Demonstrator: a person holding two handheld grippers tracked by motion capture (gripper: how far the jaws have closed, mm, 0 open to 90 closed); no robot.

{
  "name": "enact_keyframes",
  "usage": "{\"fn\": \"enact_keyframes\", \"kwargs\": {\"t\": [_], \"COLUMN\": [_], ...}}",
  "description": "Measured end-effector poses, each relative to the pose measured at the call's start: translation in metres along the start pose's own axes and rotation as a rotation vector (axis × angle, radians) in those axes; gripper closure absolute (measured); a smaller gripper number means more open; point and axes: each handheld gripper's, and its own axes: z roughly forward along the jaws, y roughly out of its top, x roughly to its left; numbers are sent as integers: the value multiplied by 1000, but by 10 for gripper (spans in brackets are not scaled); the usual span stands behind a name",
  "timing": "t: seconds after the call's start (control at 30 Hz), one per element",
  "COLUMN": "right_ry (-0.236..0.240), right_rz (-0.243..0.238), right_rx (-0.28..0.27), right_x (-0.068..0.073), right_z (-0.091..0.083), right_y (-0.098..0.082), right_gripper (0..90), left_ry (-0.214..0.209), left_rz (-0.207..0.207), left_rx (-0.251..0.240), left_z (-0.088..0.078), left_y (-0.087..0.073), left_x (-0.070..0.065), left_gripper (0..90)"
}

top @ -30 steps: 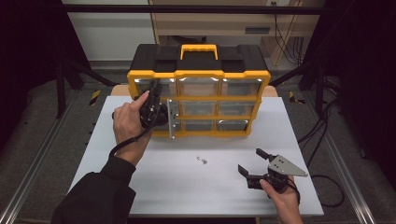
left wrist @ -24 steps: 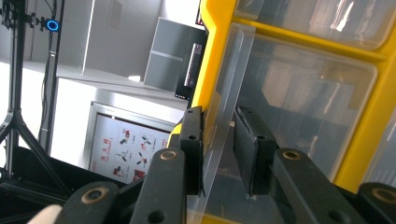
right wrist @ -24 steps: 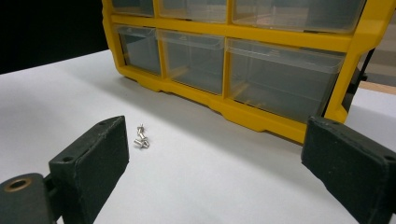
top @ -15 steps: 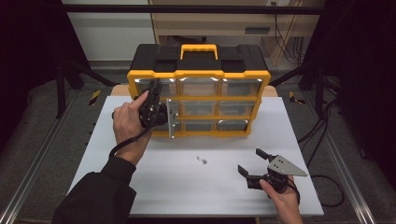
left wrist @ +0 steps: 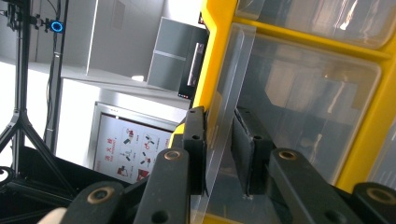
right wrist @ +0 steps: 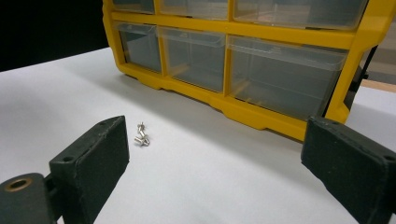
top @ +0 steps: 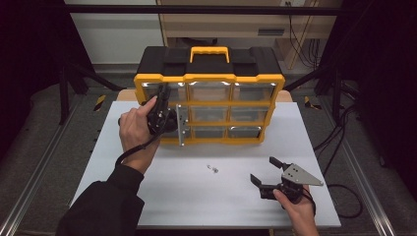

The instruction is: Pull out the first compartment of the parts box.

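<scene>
Left gripper (left wrist: 219, 154) is nearly closed around the clear drawer (left wrist: 224, 116) lip at the organizer's (top: 209, 78) left side, far edge of the surface (top: 162, 196). Thin plastic could slip free. Right gripper (right wrist: 219, 163) sits wide open, empty.

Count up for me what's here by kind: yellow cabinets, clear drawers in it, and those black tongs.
Yellow cabinet: 1
Clear drawers: 9
Black tongs: 2 (left tongs clamped on a drawer front, right tongs open)
Total: 12
</scene>
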Motion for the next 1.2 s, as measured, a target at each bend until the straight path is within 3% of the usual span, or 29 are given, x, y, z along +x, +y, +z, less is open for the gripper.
{"fn": "enact_keyframes", "kwargs": {"t": [0.03,0.07,0.3,0.37,0.43,0.8,1.2], "right_ry": [1,1,1,0,1,5,5], "right_rz": [0,0,1,2,0,2,3], "right_rx": [2,2,7,7,6,8,3], "right_x": [0,0,0,0,0,1,0], "right_z": [0,0,0,0,0,0,0], "right_y": [0,0,0,0,0,0,0], "right_gripper": [77,77,77,77,77,77,77], "left_ry": [8,-6,-5,7,-3,15,18], "left_rz": [-4,-1,0,-2,17,11,14], "left_rx": [-23,9,9,-22,9,34,30], "left_z": [2,-1,-1,2,0,0,-3], "left_y": [-1,0,0,-1,0,4,4], "left_x": [-1,1,0,-1,0,-3,-4], "left_gripper": [750,750,745,744,739,755,779]}}
